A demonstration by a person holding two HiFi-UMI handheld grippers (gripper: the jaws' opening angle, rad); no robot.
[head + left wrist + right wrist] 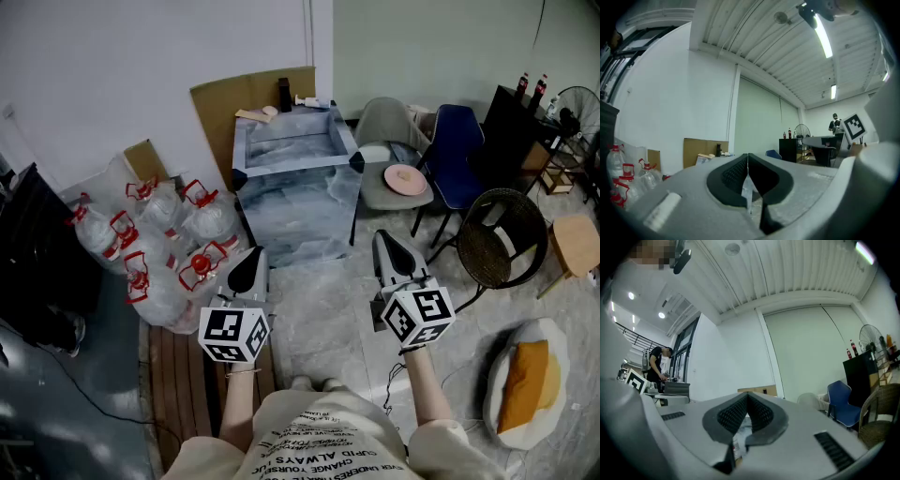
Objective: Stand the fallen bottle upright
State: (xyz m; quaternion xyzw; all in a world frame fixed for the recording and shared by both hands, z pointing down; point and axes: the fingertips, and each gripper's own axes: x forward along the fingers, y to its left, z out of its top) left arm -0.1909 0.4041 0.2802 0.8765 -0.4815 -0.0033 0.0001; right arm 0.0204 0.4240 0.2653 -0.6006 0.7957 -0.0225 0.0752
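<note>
Level and well short of the marble tabletop, the left gripper and right gripper hover with jaws pressed together, empty; the pale bottle lies sideways at its far edge.

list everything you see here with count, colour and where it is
table: one, marbled blue-grey, centre
dark bottle: one, upright, table's far edge
pale bottle: one, whitish, lying beside the dark one
water jugs: about six, clear with red caps, floor at left
cardboard: brown, against the wall
grey chair: one, right of the table
plate: one, pink, on the grey chair
blue chair: one, further right
wicker chair: one, dark, right
cushion: one, orange, lower right
left gripper: grey, shut, empty
right gripper: grey, shut, empty
</note>
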